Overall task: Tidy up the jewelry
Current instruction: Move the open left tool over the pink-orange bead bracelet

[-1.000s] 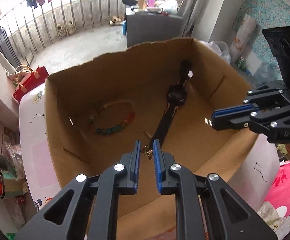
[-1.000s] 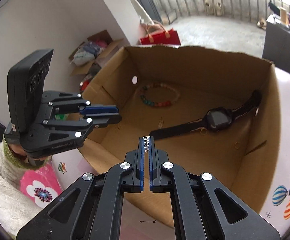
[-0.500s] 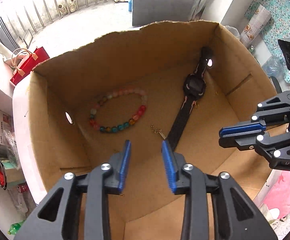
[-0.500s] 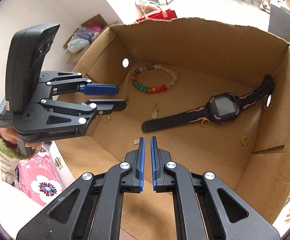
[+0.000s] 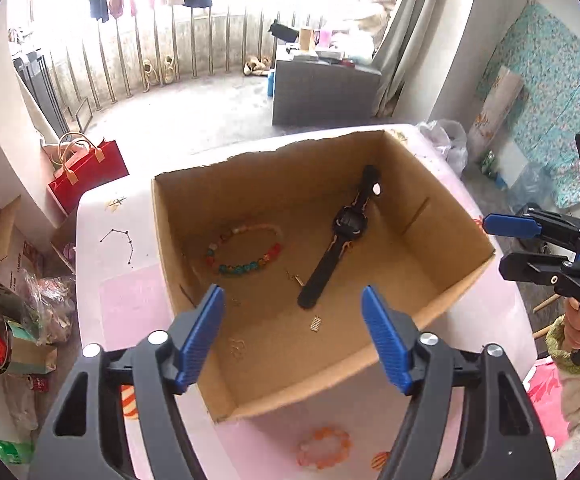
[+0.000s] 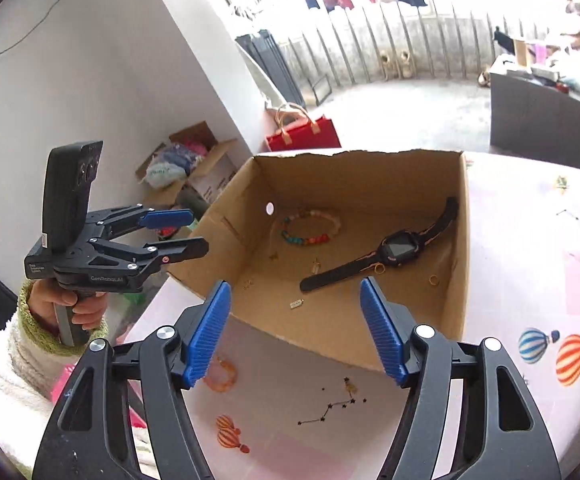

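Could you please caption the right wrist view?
Opening right tongs above brown cardboard box holding black watch and beaded bracelet.

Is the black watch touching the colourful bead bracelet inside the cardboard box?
Apart. The right wrist view shows bare box floor between the bead bracelet and the watch.

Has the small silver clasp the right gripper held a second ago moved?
Yes. The clasp has left the fingers and lies on the box floor, near the watch strap's end.
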A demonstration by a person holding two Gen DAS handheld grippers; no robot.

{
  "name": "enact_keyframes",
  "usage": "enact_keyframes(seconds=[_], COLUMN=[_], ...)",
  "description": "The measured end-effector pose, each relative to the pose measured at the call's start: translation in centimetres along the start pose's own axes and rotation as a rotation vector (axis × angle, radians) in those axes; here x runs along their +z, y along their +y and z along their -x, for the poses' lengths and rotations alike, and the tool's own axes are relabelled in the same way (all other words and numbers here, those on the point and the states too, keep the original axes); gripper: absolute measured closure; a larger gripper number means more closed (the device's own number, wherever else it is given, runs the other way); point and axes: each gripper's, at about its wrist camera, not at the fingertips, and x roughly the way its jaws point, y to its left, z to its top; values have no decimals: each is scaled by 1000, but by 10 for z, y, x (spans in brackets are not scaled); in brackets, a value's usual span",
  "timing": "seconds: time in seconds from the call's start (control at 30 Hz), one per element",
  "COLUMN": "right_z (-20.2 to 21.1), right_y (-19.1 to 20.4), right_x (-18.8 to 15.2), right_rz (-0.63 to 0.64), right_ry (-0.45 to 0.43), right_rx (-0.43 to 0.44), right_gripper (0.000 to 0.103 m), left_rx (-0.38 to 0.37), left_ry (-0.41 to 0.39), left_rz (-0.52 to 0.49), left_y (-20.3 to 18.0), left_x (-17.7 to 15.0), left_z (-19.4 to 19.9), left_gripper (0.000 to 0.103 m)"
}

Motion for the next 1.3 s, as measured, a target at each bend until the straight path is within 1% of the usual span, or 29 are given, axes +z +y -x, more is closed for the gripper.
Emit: enact_keyframes(seconds=[0.03,0.07,0.1,0.13,0.17,0.2,0.3,0.37,0.4,0.47,0.57,0.63,0.73,0.77,0.83,1.13,1.3], right_z=[11,22,30,35,36,36,19,0,-10,-29,-52,-61,-71,-75,-77,-82,-81], right_y=[7,12,18,22,24,25,23,19,16,11,7,6,4,3,2,-2,-4], right_x=[-10,-21,-32,-43,-55,-64,-95,-111,-120,-132,-145,-148,-150,-150,-151,-149,-146], right_rz=[15,25,28,22,10,-5,-61,-94,-103,-102,-87,-75,-75,-75,-83,-117,-125], right_ry=[-26,-49,-68,-80,-80,-71,-10,52,82,130,181,193,206,214,200,190,195], right_rx=[-15,-37,-61,-80,-96,-120,-217,-289,-318,-372,-439,-476,-497,-514,-527,-539,-542], right_gripper=[30,27,25,21,18,17,14,14,14,14,14,14,14,13,8,8,8], left_rx=[1,1,5,11,20,26,62,100,103,117,146,163,213,224,250,271,278], left_ry=[-20,-41,-58,-67,-74,-72,-33,9,32,96,151,157,130,126,124,116,125], left_rz=[12,28,46,61,79,92,136,159,166,170,176,184,168,167,157,188,200], left_y=[1,0,-1,-3,-4,-8,-15,-20,-21,-25,-31,-34,-41,-41,-43,-47,-47], left_x=[-8,-17,-29,-37,-49,-60,-96,-120,-132,-151,-171,-179,-183,-182,-184,-185,-186], left_z=[10,20,28,33,37,38,29,14,4,-16,-38,-45,-47,-49,-53,-56,-56], left_gripper=[21,19,14,10,8,6,6,6,6,6,6,6,6,6,6,6,5])
